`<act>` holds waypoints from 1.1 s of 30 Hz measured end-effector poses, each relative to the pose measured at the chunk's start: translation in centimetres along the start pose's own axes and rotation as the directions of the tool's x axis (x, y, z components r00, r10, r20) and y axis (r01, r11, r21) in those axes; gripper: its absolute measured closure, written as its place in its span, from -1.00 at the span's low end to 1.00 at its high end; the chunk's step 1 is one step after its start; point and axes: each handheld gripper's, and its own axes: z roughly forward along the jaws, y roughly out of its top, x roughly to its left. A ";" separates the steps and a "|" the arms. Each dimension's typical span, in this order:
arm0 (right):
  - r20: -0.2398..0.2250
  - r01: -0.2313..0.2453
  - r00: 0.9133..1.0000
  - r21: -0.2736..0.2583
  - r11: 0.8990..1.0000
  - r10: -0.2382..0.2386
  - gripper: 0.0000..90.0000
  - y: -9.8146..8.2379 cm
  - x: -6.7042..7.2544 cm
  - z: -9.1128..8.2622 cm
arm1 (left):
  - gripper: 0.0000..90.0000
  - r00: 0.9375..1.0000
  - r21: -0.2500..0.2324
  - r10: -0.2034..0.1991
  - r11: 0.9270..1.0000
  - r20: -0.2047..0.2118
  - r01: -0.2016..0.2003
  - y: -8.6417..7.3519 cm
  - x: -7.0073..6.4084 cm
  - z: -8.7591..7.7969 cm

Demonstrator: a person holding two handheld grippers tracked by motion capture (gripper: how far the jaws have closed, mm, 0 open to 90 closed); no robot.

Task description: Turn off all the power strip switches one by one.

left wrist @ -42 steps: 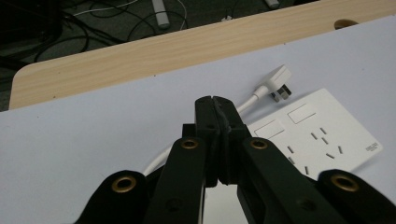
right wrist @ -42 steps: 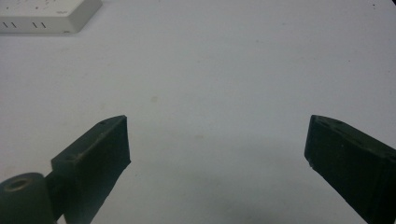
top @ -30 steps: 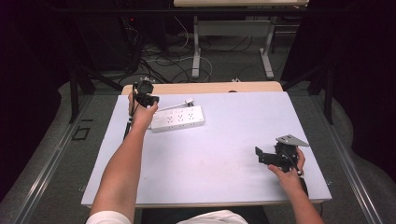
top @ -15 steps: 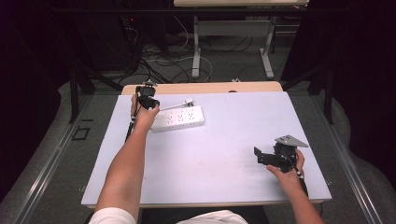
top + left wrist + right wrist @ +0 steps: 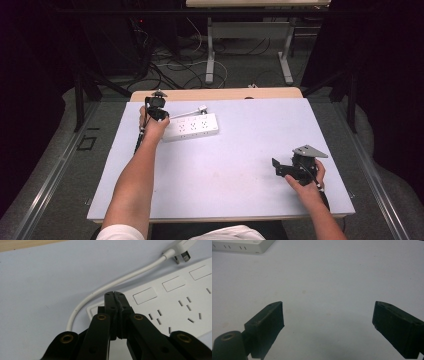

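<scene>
A white power strip (image 5: 192, 126) lies at the far left of the pale table (image 5: 225, 175); its white cord (image 5: 112, 285) curves off the left end to a loose plug (image 5: 202, 108). My left gripper (image 5: 156, 107) is shut, with nothing between its jaws. In the left gripper view its tips (image 5: 115, 293) hang over the strip's (image 5: 175, 302) left end, near where the cord leaves, and the plug (image 5: 181, 252) lies at the upper right. My right gripper (image 5: 277, 167) stands open and empty at the near right, low above bare table (image 5: 328, 315). A corner of the strip (image 5: 244, 246) shows far off.
A wooden strip (image 5: 215, 94) edges the table's far side. Beyond it are cables on the floor and the legs of another table (image 5: 210, 55). Dark floor and rails flank both sides.
My left gripper has shifted slightly nearer over the strip's left end, still shut. The right gripper has not moved.
</scene>
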 end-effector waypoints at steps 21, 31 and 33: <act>0.008 0.025 1.000 0.020 0.999 -0.026 -0.79 -0.1 0.1 0.2 | 1.00 1.000 0.047 -0.018 0.999 -0.011 0.018 -0.7 0.2 1.4; 0.009 0.033 0.999 0.018 0.999 -0.034 -0.79 -0.2 -0.1 0.2 | 1.00 1.000 0.067 -0.024 0.997 -0.014 0.025 -0.6 0.2 1.5; 0.012 0.036 0.999 0.020 0.999 -0.036 -0.79 -0.2 -0.1 0.1 | 1.00 1.000 0.069 -0.023 0.997 -0.016 0.024 -0.6 0.1 1.6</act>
